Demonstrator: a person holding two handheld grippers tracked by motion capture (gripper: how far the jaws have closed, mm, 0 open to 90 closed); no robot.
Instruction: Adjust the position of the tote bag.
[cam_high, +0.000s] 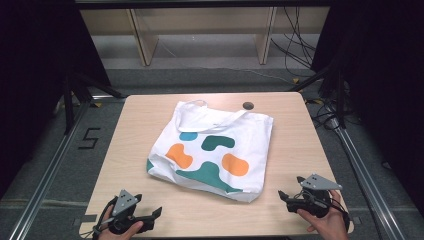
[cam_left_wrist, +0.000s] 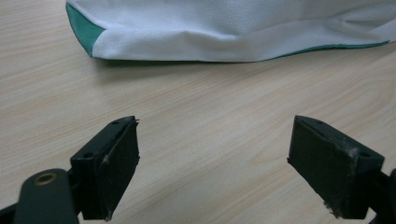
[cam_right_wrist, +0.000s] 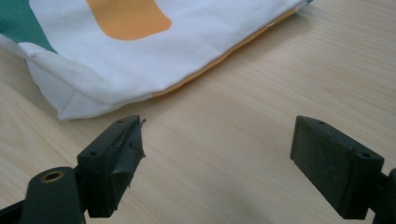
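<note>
High view, one tote bag (cam_high: 212, 150) (two handles), left hand-held gripper (cam_high: 155, 214) and right hand-held gripper (cam_high: 283, 196) wide open, empty.

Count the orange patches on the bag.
2 on the face of the bag that shows: one orange patch toward its left, another toward its right. The underside is hidden, so more may exist.

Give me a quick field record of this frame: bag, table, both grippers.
bag: white tote bag with teal and orange blobs, lying flat mid-table, handles toward the far edge
table: light wood table, small dark round spot near the far edge
left gripper: left gripper open, empty, at the near left edge, apart from the bag
right gripper: right gripper open, empty, near the bag's near right corner, not touching
</note>
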